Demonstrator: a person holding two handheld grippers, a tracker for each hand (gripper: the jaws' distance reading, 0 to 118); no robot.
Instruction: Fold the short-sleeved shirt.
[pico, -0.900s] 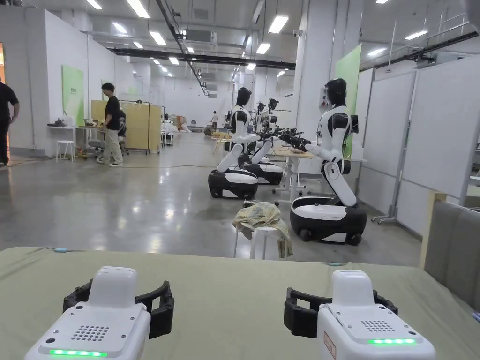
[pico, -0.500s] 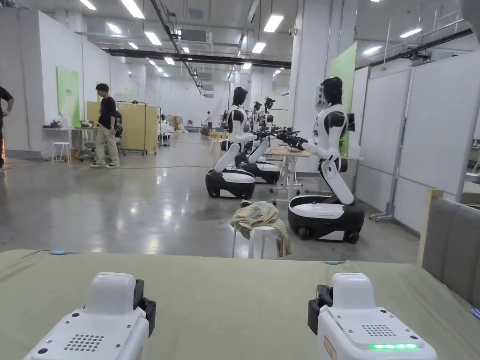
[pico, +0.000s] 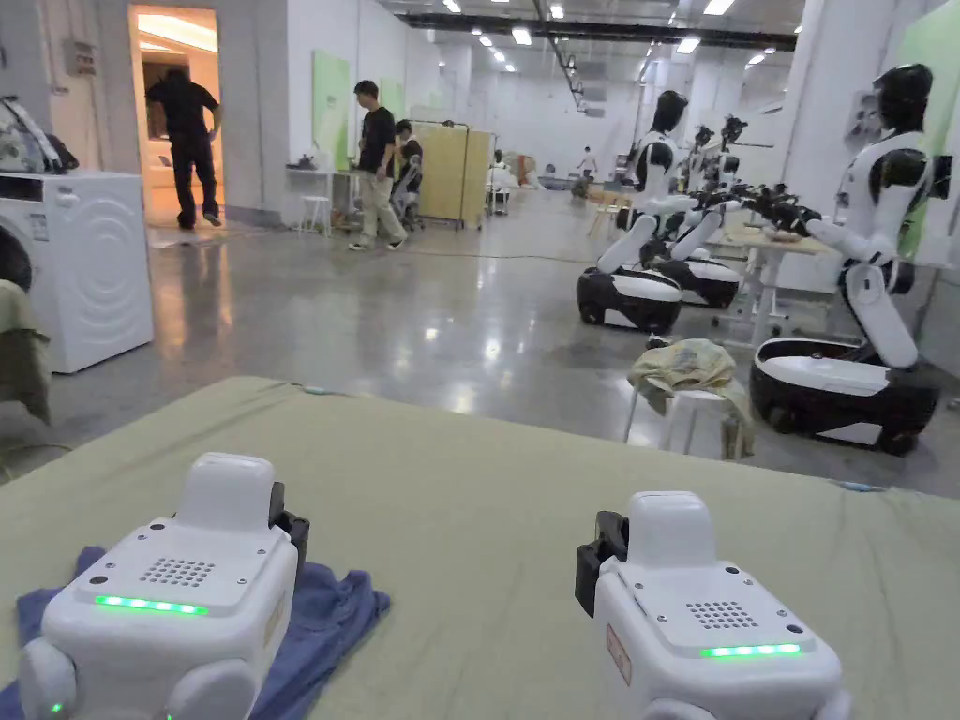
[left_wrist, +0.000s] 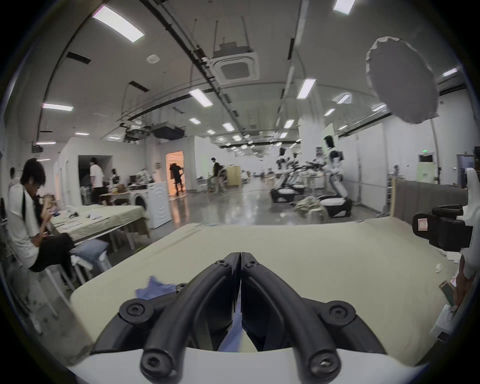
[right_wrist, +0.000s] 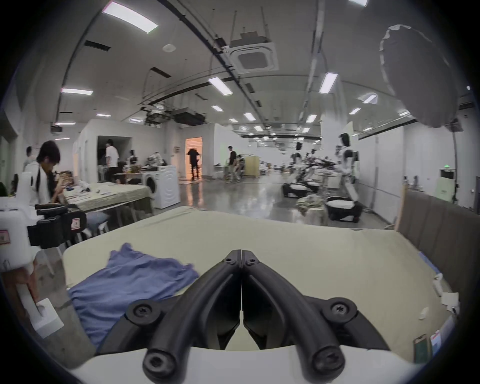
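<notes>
**Blue shirt low at eight o'clock, both jaws pressed together**

Blue cotton is the nearest thing to me: the short-sleeved shirt (pico: 323, 614) lies rumpled on the green-covered table (pico: 487, 506), down at eight o'clock in the head view, partly under my left gripper (left_wrist: 241, 256). That gripper's jaws meet tip to tip with nothing between them, and in its own view a scrap of the blue cloth peeks out at nine o'clock beside the left jaw and again low behind the tips. My right gripper (right_wrist: 241, 253) sits at five o'clock in the head view, over bare green cover, jaws likewise pressed flat together and holding nothing. From its camera the shirt spreads wide at eight o'clock, creased, one corner pointing toward the far edge of the table.

Further out, at two o'clock past the table's far edge, a white stool (pico: 689, 417) carries a heap of pale yellowish cloth. Beyond it, at two to three o'clock, stand white-and-black humanoid robots (pico: 867, 272) on wheeled bases. At nine o'clock sits a white washing machine (pico: 80, 262). Farthest off, at eleven o'clock, a person in black (pico: 375, 164) walks on the glossy floor, and another stands in a lit doorway (pico: 178, 112).
</notes>
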